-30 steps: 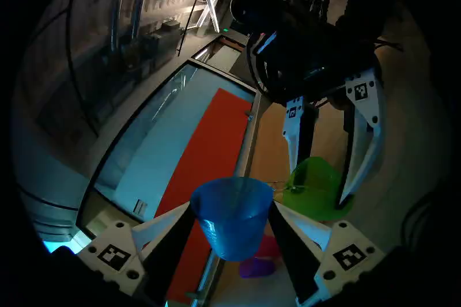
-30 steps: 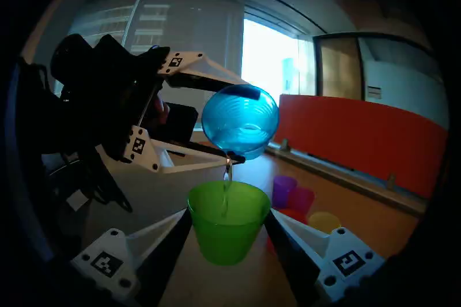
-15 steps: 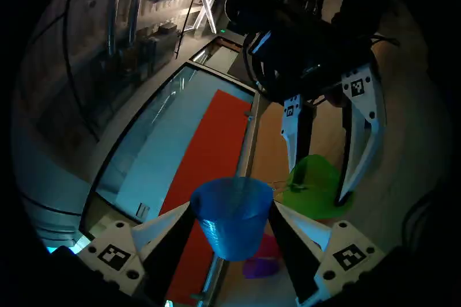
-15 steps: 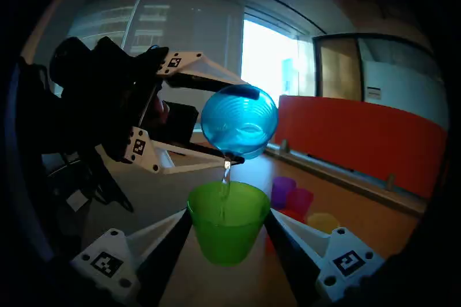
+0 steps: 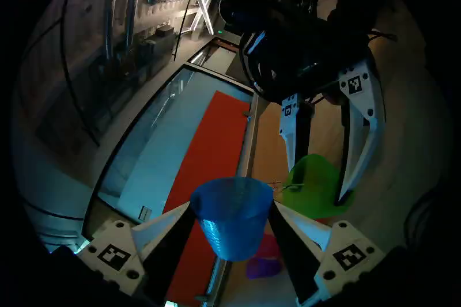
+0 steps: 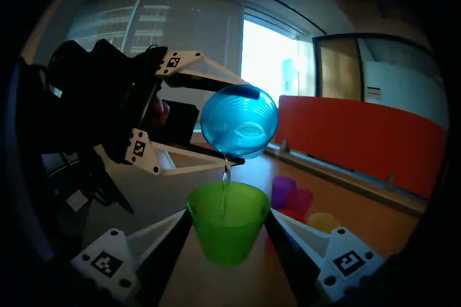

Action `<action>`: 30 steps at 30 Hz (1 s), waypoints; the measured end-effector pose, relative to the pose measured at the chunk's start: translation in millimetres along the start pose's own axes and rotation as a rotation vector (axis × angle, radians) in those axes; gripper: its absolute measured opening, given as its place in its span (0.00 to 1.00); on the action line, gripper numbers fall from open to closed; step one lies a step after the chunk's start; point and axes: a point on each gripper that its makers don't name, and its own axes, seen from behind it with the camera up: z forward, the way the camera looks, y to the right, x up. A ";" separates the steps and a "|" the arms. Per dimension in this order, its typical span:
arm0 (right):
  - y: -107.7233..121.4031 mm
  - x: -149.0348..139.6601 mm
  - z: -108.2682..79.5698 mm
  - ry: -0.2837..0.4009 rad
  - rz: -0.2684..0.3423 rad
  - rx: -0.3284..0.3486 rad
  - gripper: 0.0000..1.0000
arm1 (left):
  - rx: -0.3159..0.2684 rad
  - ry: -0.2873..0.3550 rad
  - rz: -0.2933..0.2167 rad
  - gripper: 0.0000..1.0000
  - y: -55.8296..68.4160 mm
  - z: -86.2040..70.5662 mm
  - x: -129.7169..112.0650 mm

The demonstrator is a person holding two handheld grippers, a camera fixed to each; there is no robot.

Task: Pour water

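Still pouring: left gripper [image 5: 230, 210] pinches blue cup [image 6: 239, 121], tipped just above green cup [image 6: 229, 222], which right gripper [image 6: 228, 215] pinches. Tilt and thin stream [image 6: 226, 177] barely changed; blue cup likely near-drained.

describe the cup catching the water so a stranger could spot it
Before the long red partition, the right gripper holds a green cup under a tilted blue cup. It is the only green one; purple, pink and yellow cups stand on the table behind.
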 end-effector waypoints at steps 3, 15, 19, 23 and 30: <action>0.2 0.0 0.0 0.000 -0.001 -0.001 0.91 | 0.000 0.000 0.009 0.86 0.6 -0.2 0.0; 1.5 -0.1 0.6 0.001 0.000 -0.004 0.91 | 0.004 0.003 0.036 0.86 -0.9 -0.4 0.2; 1.8 1.2 0.7 0.003 -0.001 -0.004 0.91 | 0.005 0.003 0.049 0.86 -0.8 -0.3 0.1; 1.7 2.3 1.1 0.004 -0.002 -0.004 0.91 | 0.006 0.004 0.056 0.86 -1.1 0.2 1.1; 1.0 3.6 1.8 0.006 -0.004 -0.002 0.91 | 0.010 0.013 0.072 0.86 -3.5 1.3 4.6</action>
